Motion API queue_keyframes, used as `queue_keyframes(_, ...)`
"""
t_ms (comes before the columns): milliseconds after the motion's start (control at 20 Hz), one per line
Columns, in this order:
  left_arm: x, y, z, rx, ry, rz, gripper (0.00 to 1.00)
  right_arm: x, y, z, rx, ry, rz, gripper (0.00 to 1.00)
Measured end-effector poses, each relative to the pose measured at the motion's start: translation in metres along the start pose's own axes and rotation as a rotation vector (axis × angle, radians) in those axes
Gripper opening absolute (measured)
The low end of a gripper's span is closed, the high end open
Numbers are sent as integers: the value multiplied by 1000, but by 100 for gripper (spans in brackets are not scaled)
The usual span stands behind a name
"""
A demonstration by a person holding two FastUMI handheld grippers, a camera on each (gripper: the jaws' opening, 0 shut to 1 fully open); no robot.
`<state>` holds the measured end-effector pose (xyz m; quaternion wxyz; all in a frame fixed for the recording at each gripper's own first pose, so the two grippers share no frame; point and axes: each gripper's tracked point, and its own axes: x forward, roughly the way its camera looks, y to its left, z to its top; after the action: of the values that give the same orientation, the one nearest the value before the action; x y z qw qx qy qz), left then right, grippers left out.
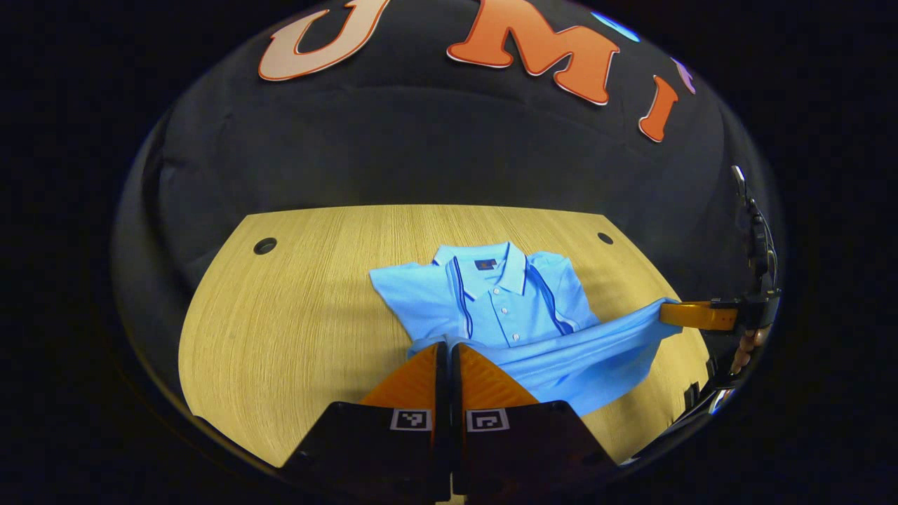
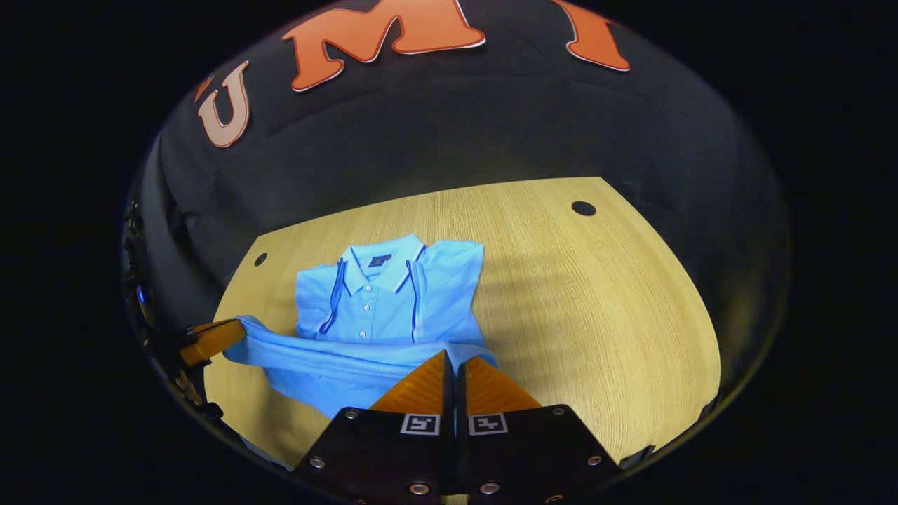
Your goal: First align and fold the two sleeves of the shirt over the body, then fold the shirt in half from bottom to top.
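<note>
A light blue polo shirt point(image 1: 505, 301) lies collar-up on the wooden table point(image 1: 295, 315), both sleeves folded in over its body. Its bottom hem point(image 1: 589, 351) is lifted off the table and stretched between the two grippers. My left gripper point(image 1: 447, 344) is shut on the hem's left corner. The right gripper point(image 1: 666, 313) shows at the right edge of the left gripper view, pinching the other corner. In the right gripper view the shirt point(image 2: 386, 301) lies ahead, my right gripper point(image 2: 452, 356) is shut on the hem point(image 2: 337, 358), and the left gripper point(image 2: 235, 330) holds the far corner.
Round cable holes point(image 1: 265, 245) point(image 1: 605, 238) sit near the table's back corners, another hole point(image 2: 583, 207) at the back right in the right gripper view. Bare wood point(image 2: 596, 315) spreads to the shirt's right. Black cloth wall stands behind the table.
</note>
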<state>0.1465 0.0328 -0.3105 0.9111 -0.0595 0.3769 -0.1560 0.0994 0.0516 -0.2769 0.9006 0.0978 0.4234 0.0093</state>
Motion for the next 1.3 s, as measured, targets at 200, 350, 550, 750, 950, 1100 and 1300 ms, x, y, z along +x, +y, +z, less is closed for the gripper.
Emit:
queue_keyframes(200, 35, 17, 35, -21, -7, 2, 4, 36, 2, 38, -5, -7, -8, 1)
queue_keyframes(350, 62, 32, 61, -40, -25, 7, 4, 67, 8, 64, -12, -15, -9, 1)
queue_keyframes(550, 100, 52, 88, -54, -41, 25, 5, 104, 4, 93, -15, -45, -34, 1)
queue_keyframes(750, 137, 63, 101, -53, -29, 48, 5, 141, 5, 121, 25, -69, -37, 1)
queue_keyframes(950, 145, 66, 97, -67, 4, 78, 30, 146, 7, 120, 76, -48, -7, 16)
queue_keyframes(1100, 131, 66, 97, -89, 1, 94, 76, 126, -1, 119, 4, -64, -35, 64)
queue_keyframes(1300, 93, 62, 106, -78, -49, 123, 100, 77, 6, 128, -14, -149, 13, 89)
